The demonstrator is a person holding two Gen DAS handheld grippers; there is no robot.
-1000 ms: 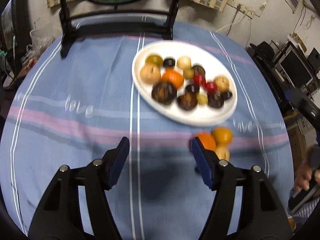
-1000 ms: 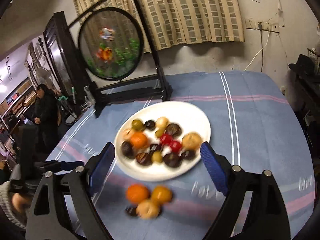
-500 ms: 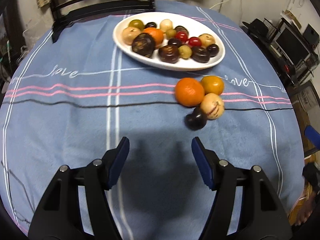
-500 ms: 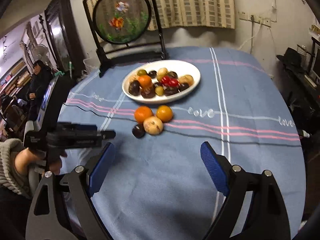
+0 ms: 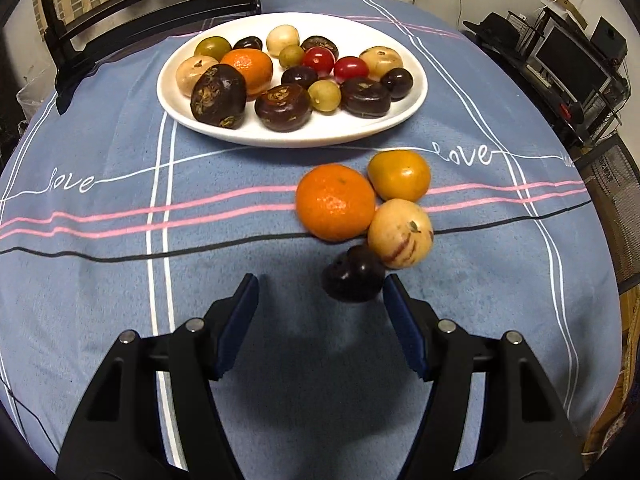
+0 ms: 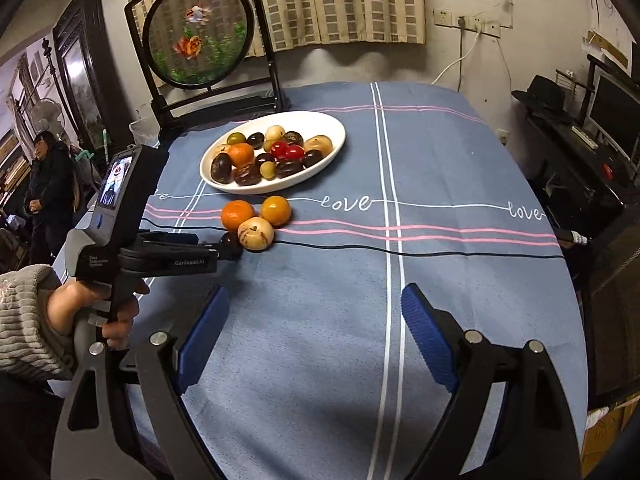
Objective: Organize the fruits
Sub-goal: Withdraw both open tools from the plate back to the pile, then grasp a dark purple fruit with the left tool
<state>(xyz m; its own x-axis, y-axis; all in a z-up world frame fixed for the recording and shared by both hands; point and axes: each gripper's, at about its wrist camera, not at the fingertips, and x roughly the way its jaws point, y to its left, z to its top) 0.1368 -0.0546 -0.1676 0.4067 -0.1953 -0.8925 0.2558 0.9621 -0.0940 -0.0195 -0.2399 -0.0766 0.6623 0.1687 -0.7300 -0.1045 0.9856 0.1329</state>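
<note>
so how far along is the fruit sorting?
Done: most fruit already sits on the white plate. In hand: nothing yet; the left gripper is open, its tips near the dark plum, not gripping it. The right gripper hangs open over bare cloth. Left: four loose fruits, the plum, mandarin, yellow-orange fruit and pale striped fruit.

Each claw (image 5: 316, 286) is showing black arms, silver screws and ribbed blue pads (image 6: 424, 328); the person is wearing a grey ribbed sleeve (image 6: 24, 320).
</note>
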